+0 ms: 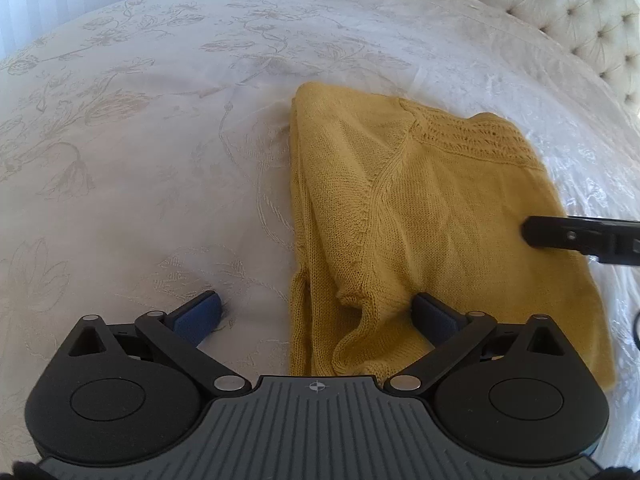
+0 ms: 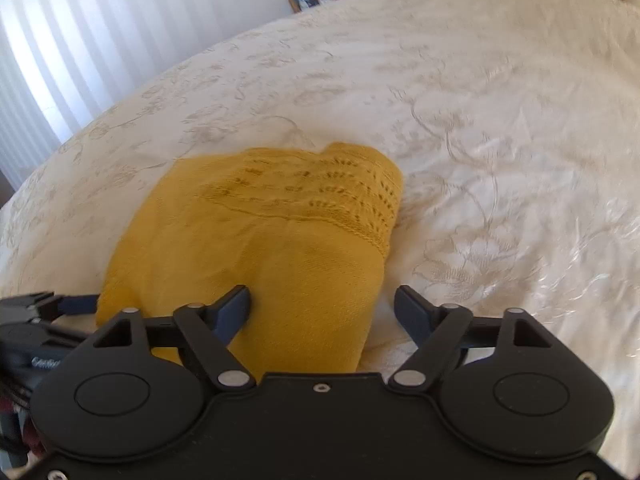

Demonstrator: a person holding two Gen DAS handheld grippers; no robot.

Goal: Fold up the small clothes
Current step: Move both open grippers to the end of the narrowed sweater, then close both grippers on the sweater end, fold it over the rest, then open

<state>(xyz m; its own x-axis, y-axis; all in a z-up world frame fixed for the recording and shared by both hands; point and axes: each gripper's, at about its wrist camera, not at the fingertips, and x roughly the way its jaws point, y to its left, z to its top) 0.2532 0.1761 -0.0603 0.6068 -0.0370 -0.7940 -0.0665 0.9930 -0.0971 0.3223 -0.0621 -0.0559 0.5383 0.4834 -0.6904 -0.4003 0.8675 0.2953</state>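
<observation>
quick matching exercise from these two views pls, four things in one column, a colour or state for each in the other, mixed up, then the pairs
Things
1. knitted sweater
2. bedspread
3. left gripper
4. headboard

Colour or state
A. tufted with buttons, cream
B. mustard yellow, lying folded
C. white with an embroidered flower pattern
D. jaws wide open, nothing pinched

Pairs: 1-B, 2-C, 3-D, 4-A
</observation>
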